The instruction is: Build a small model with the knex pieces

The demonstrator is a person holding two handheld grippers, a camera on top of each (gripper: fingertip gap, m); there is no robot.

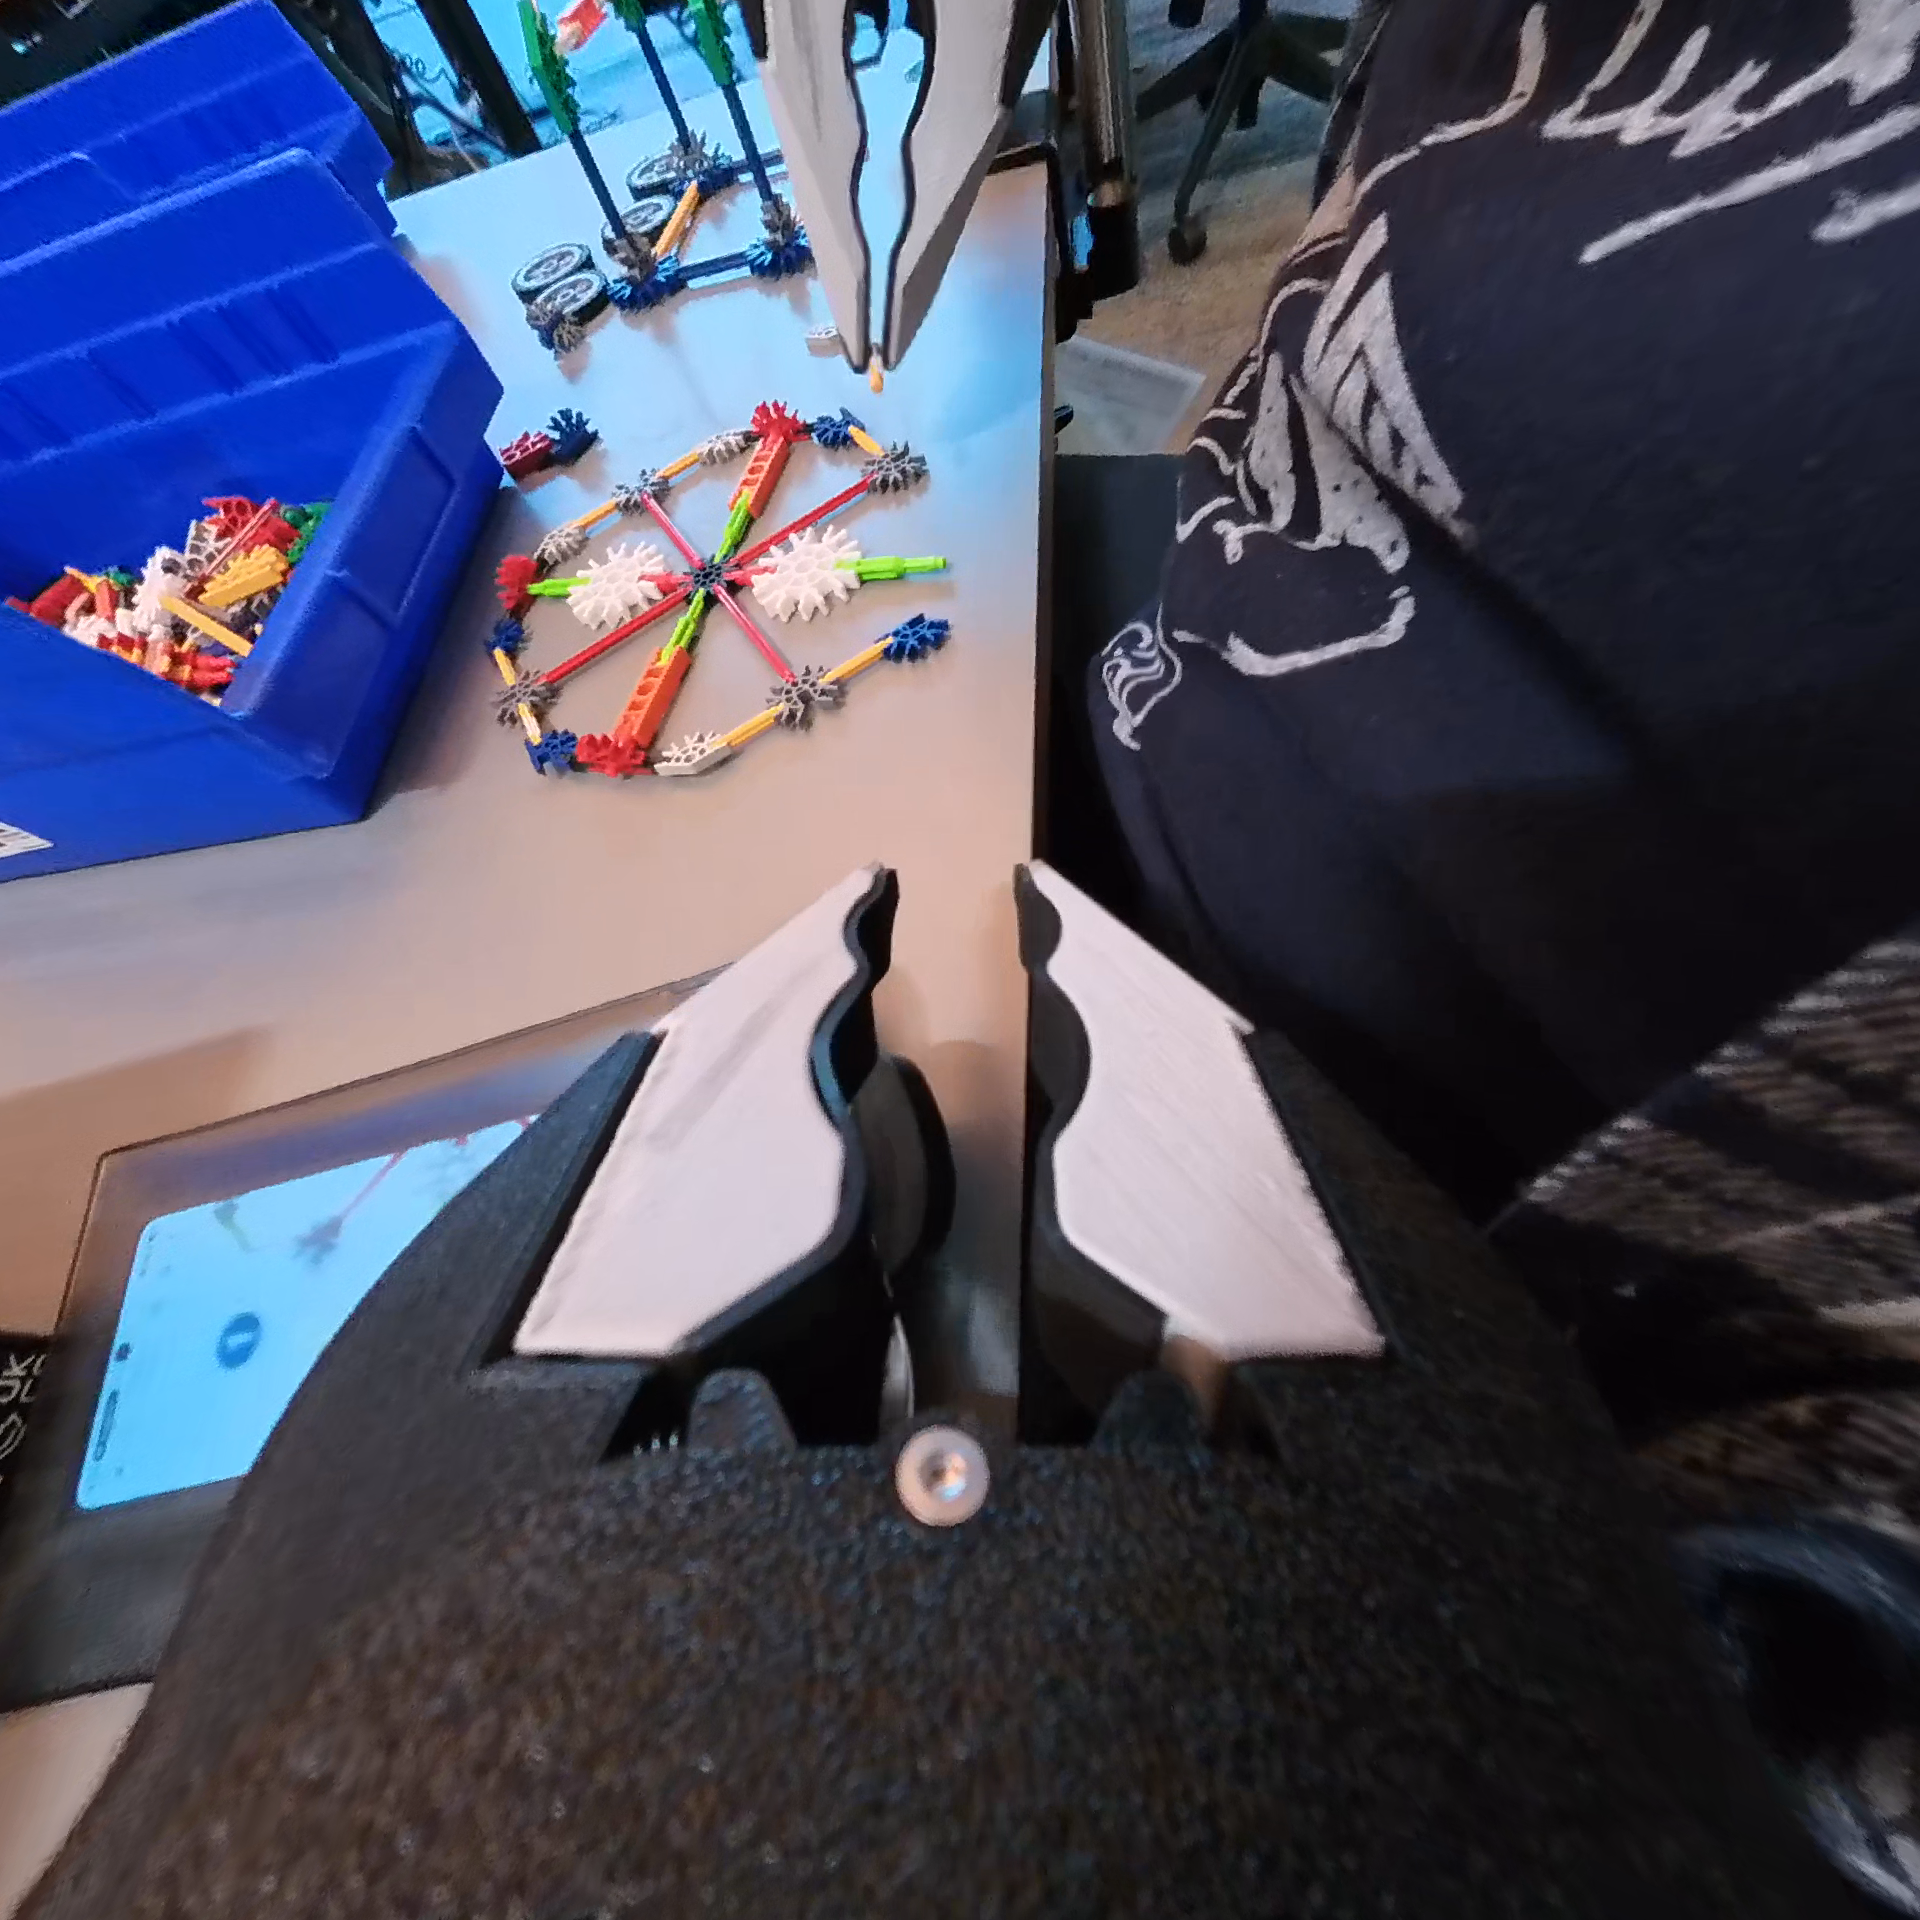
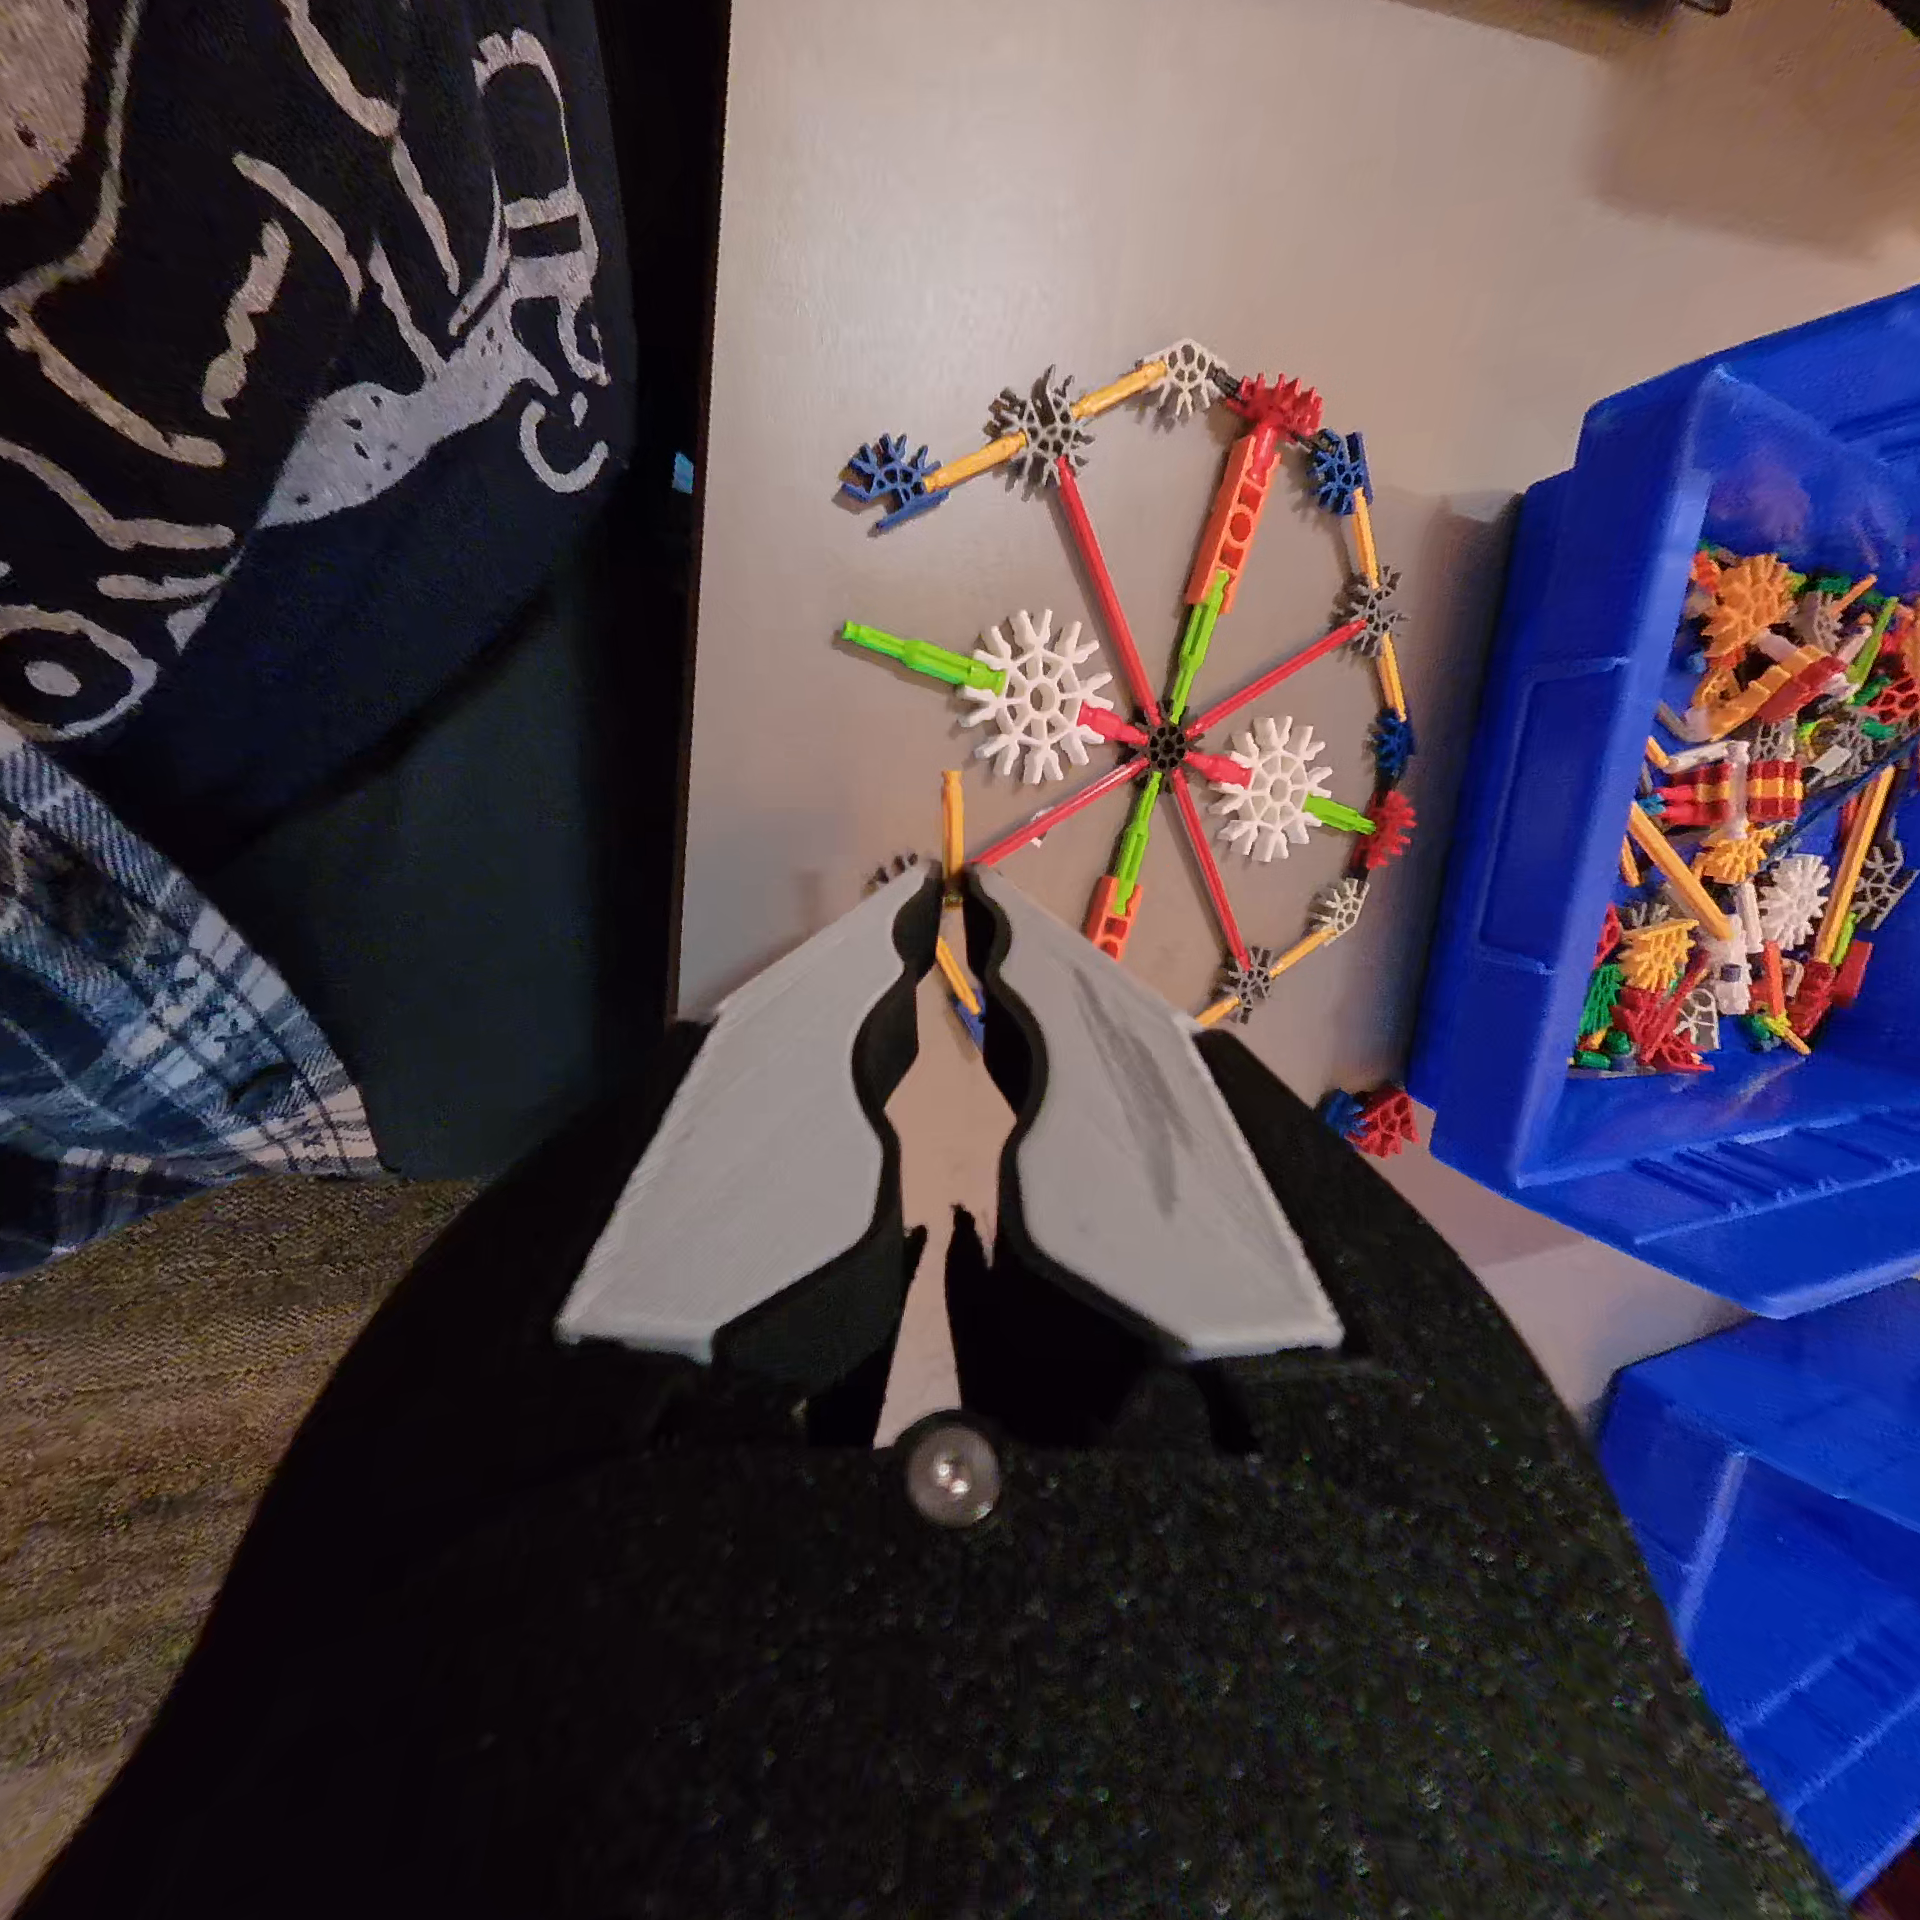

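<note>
A flat wheel of coloured rods and connectors (image 1: 717, 582) lies on the pale table (image 1: 644, 883), with two white snowflake connectors by its black hub. It also shows in the right wrist view (image 2: 1164, 738). My right gripper (image 2: 951, 888) is shut on a short yellow rod (image 2: 951, 821) at the wheel's near rim, beside a grey connector (image 2: 894, 868). In the left wrist view the right gripper (image 1: 876, 358) hangs just beyond the wheel with the rod's tip (image 1: 876, 376) showing. My left gripper (image 1: 956, 883) is open and empty, above the table short of the wheel.
A blue bin (image 1: 312, 582) of loose pieces stands beside the wheel, also in the right wrist view (image 2: 1507, 831). A small red-and-blue piece (image 1: 545, 445) lies by it. A build with black wheels (image 1: 644, 260) stands behind. A tablet (image 1: 260, 1299) lies near. A person's dark shirt (image 1: 1507, 520) borders the table edge. My hands' fingertips stand some 20 cm from each other. The small red-and-blue piece (image 1: 545, 445) is about 15 cm from my right fingertips.
</note>
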